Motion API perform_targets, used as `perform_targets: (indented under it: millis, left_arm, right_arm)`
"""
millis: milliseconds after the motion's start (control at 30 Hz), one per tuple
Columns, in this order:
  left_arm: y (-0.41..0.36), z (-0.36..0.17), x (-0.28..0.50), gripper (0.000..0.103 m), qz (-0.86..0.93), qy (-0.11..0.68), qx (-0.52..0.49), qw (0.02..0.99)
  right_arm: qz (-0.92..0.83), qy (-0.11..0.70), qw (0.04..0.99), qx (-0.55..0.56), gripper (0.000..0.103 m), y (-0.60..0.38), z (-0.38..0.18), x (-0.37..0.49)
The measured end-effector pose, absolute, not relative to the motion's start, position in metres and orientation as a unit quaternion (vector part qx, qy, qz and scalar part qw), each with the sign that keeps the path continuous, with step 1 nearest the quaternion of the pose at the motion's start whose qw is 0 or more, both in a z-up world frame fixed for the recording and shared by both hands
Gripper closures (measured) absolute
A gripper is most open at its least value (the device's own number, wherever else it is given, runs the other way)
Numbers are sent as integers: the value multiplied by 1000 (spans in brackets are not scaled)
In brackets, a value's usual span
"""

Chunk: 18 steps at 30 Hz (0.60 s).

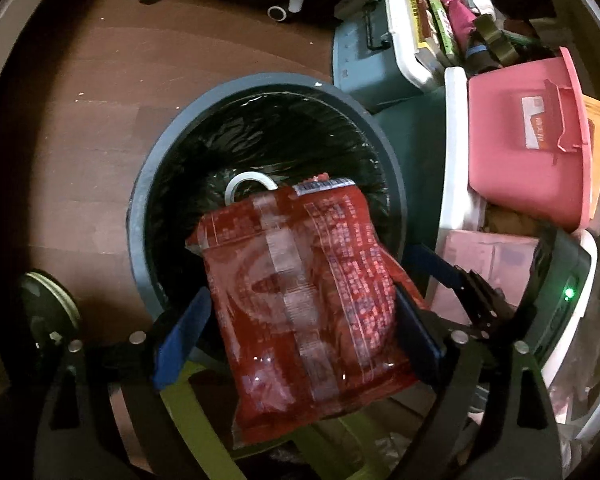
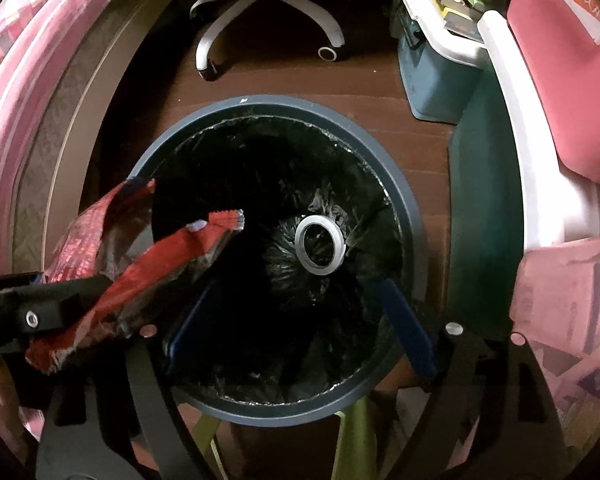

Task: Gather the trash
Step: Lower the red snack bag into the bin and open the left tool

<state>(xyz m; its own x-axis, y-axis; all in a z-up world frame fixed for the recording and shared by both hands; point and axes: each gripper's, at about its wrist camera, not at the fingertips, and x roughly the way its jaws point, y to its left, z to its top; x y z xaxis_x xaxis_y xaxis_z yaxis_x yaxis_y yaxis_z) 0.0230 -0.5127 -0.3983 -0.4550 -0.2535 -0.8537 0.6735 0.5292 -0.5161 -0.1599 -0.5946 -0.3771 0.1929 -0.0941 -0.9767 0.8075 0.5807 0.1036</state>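
A red snack bag [image 1: 300, 300] hangs tilted between the blue fingers of my left gripper [image 1: 302, 292], above a round grey bin [image 1: 168, 136] lined with a black bag. The right finger touches the bag's edge, the left finger stands just off it, and the jaws are spread wide. In the right wrist view my right gripper [image 2: 298, 286] is open over the bin [image 2: 260, 102], with nothing between its fingers. A white tape ring [image 2: 320, 246] lies at the bottom of the liner and also shows as the tape ring [image 1: 248, 182] behind the bag. The same red bag [image 2: 100, 260] shows at the left.
A white swivel-chair base [image 2: 268, 4] stands on the wooden floor beyond the bin. To the right are a blue-grey box [image 1: 364, 56] stacked with books and a pink tub [image 1: 528, 140]. Green stool legs [image 1: 196, 412] run under the bin. Pink bedding [image 2: 20, 60] lies at the left.
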Motion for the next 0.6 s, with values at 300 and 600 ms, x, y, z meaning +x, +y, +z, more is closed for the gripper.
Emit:
perform_targets:
  millis: [300,600]
  left_arm:
    - [-505,-393,34,16,-454,728,104,503]
    - [-508,-402,32,16,-433,736,135,502]
  right_arm:
    - [-318,554,697,324,19,-588,-377,-159]
    - [-294,555,705,329,19,-578,-377,-154]
